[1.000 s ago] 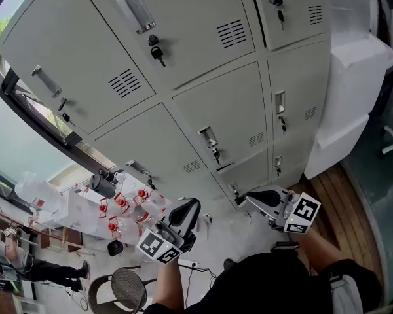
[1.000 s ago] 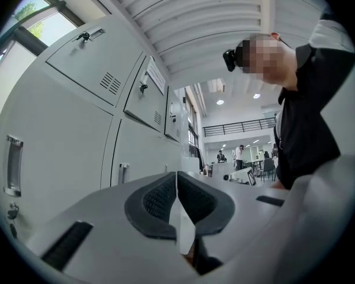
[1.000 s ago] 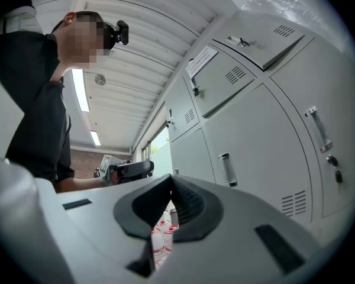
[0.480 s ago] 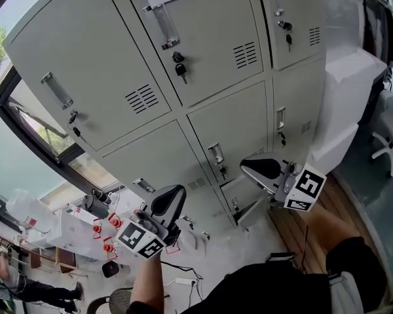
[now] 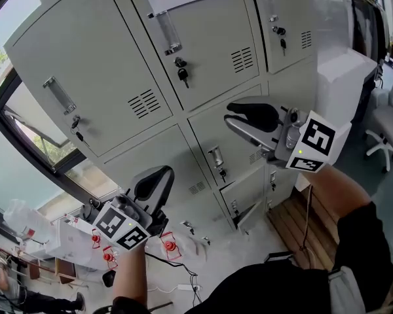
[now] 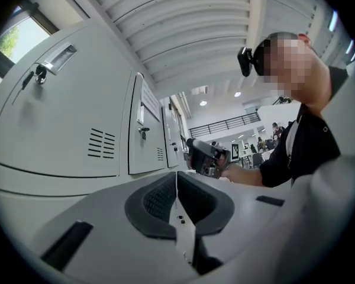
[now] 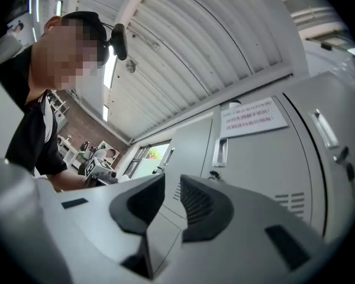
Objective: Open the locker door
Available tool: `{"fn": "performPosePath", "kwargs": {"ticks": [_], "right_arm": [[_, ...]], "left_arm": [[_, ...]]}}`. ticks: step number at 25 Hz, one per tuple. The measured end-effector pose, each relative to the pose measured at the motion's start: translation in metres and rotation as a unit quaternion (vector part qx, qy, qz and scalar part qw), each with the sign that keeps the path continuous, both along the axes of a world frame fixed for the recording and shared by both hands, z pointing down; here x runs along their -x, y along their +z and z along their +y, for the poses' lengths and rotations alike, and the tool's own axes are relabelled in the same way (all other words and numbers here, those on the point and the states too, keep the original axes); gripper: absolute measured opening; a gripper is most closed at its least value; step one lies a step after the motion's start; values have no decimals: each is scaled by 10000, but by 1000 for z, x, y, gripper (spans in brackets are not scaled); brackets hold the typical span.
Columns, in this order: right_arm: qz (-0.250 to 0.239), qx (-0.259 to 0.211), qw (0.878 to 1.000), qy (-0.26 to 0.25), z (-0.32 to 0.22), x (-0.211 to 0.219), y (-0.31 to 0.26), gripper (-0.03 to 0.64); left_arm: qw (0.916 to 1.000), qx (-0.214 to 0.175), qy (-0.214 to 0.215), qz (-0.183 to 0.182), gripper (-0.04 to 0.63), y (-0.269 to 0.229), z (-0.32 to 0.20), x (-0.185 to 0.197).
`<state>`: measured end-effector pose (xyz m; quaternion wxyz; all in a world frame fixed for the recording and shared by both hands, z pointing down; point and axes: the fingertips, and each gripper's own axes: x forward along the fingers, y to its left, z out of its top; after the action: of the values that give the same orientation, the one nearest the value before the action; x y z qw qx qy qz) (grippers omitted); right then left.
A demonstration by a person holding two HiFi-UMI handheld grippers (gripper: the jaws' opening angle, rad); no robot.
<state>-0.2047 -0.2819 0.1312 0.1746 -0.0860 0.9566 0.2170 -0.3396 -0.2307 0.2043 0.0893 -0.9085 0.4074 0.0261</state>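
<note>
Both grippers are higher than a second ago, the right gripper [image 5: 236, 118] now raised before a closed locker door [image 5: 203, 136] in the middle row, its jaws just opening to a small empty gap, while the left gripper [image 5: 152, 178] is lower, jaws together, holding nothing.

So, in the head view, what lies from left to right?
Window → left hand-held gripper → right hand-held gripper, its jaws just opening with nothing between them → white chair.
</note>
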Motion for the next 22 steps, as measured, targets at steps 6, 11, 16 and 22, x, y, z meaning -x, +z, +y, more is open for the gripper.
{"fn": "performPosePath", "kwargs": {"ticks": [6,11,16,22], "right_arm": [[23,-551,9981,263,-1,13,-64,86],[-41,-312,9993,178,-16,24,-106,87],[66,-311,9988,366,-32,38,-133,114],[166,27,9987,479,-56,59,-153,123]], "left_arm": [[9988,-413,20,-254,20,-42,-2,-8],[9962,-803,-5,-345,20,-81,-3,-14],[9960,-875,120,-143,20,-112,-8,-15],[9962,-812,300,81,20,-143,-12,-14]]}}
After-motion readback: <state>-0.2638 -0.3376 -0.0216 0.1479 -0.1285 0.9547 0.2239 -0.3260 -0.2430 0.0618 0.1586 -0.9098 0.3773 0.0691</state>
